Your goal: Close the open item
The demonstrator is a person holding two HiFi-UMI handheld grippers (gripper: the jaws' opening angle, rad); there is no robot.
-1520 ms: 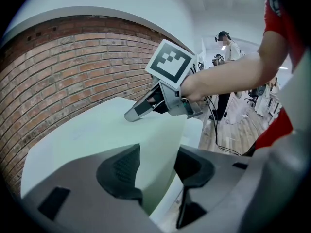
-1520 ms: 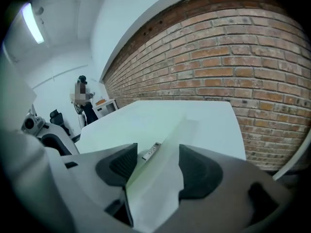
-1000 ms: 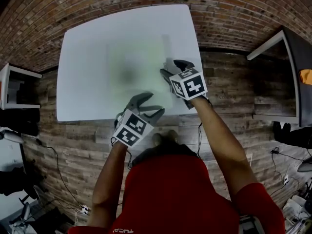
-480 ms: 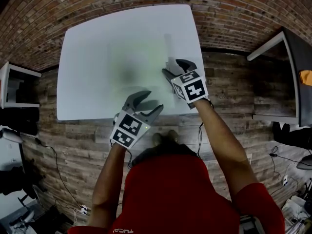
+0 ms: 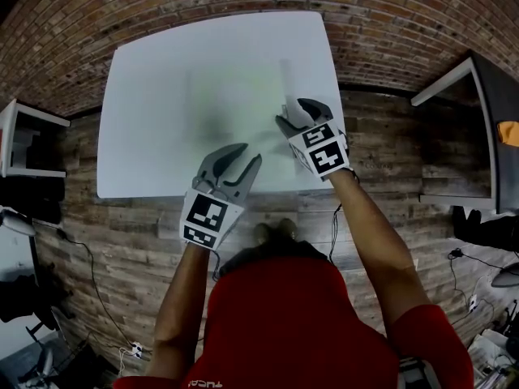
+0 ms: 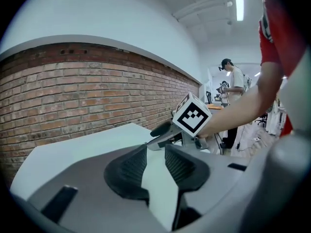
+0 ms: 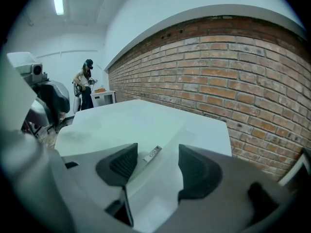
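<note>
The white desk (image 5: 138,96) carries a flat see-through bag (image 5: 231,108). It is very faint and lies toward the right side. It looks light, floppy and slippery, so a push would likely make it slide. The left hand-held gripper (image 5: 248,154) has just been closing partway, with nothing seen between its jaws. The right hand-held gripper (image 5: 290,112) is spread wide and empty. A small grey tab (image 7: 152,153) on the bag's edge sits just ahead of it. That tab looks like the best spot to pinch.

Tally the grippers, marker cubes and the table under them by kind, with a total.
Grippers: 2 (left gripper, jaws just closed partway, nothing between them; right gripper)
Marker cubes: 2
White table: 1
Total: 5
</note>
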